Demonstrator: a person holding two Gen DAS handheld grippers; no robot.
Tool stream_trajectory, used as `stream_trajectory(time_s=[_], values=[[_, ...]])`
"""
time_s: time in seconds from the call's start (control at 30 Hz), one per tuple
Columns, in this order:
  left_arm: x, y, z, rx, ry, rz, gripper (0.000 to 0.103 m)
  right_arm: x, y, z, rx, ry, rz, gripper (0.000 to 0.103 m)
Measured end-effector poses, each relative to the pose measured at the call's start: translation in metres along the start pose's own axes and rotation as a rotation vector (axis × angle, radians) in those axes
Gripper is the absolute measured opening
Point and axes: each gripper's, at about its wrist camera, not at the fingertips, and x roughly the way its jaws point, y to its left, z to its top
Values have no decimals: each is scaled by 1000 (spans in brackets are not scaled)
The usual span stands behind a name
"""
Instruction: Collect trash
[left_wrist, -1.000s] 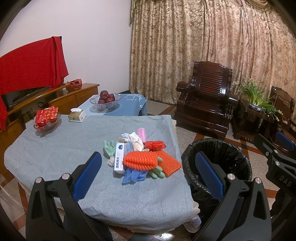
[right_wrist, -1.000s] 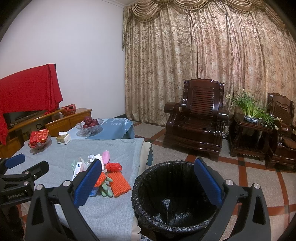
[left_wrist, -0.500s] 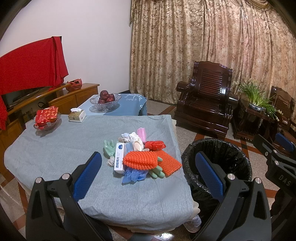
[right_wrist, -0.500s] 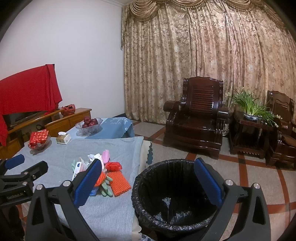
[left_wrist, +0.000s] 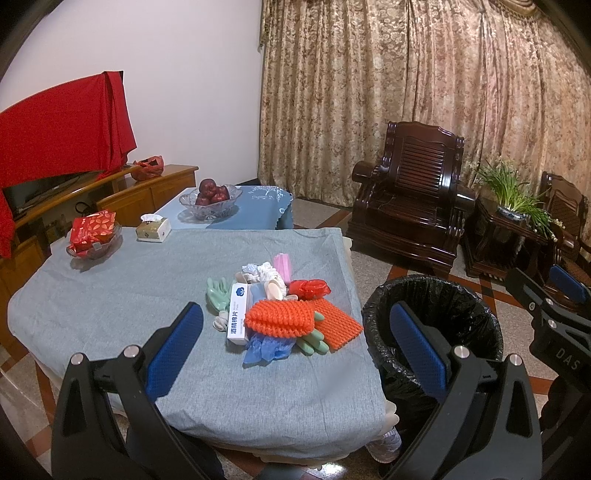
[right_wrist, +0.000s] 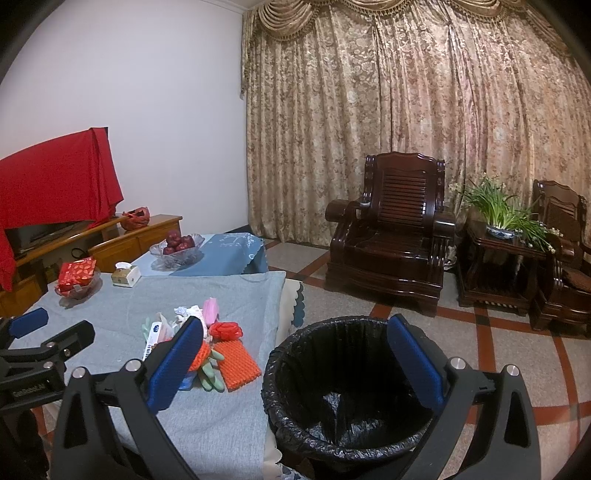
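Note:
A pile of trash lies on the grey-clothed table (left_wrist: 110, 295): orange foam nets (left_wrist: 280, 317), a white box (left_wrist: 238, 314), green gloves (left_wrist: 218, 295), a blue glove (left_wrist: 266, 349), a red wrapper (left_wrist: 308, 288) and a pink item (left_wrist: 282, 264). The pile also shows in the right wrist view (right_wrist: 229, 356). A bin with a black liner (right_wrist: 343, 398) stands on the floor right of the table. My left gripper (left_wrist: 295, 350) is open and empty, held back from the pile. My right gripper (right_wrist: 295, 365) is open and empty above the bin's near rim.
A tissue box (left_wrist: 153, 229), a glass bowl with a red packet (left_wrist: 92, 236) and a fruit bowl (left_wrist: 208, 197) stand at the far side. Dark wooden armchairs (right_wrist: 391, 236) and a plant on a side table (right_wrist: 498, 221) stand by the curtain.
The right wrist view has shifted slightly, tilting a little upward. The left gripper and the pile have not moved.

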Motion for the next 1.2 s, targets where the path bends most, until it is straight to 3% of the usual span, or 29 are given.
stream_trajectory(time_s=[0.57,0.73,0.83,1.0,1.13,1.2], values=[[0,0,0,-3,3,-1,98,2,-1,-3,2,6,1,97],[5,3,0,-8,8,-4,98,10,-1,-18,0,16,10,97],[13,15,-4,-21,10,0,98,16,1,-20,-7,23,22,97],[41,44,-22,-45,27,98,98,40,13,-17,-17,57,59,97],[62,71,-33,-71,46,91,98,64,28,-26,-46,79,94,96],[70,83,-41,-104,27,82,98,82,38,-33,-51,108,142,89]])
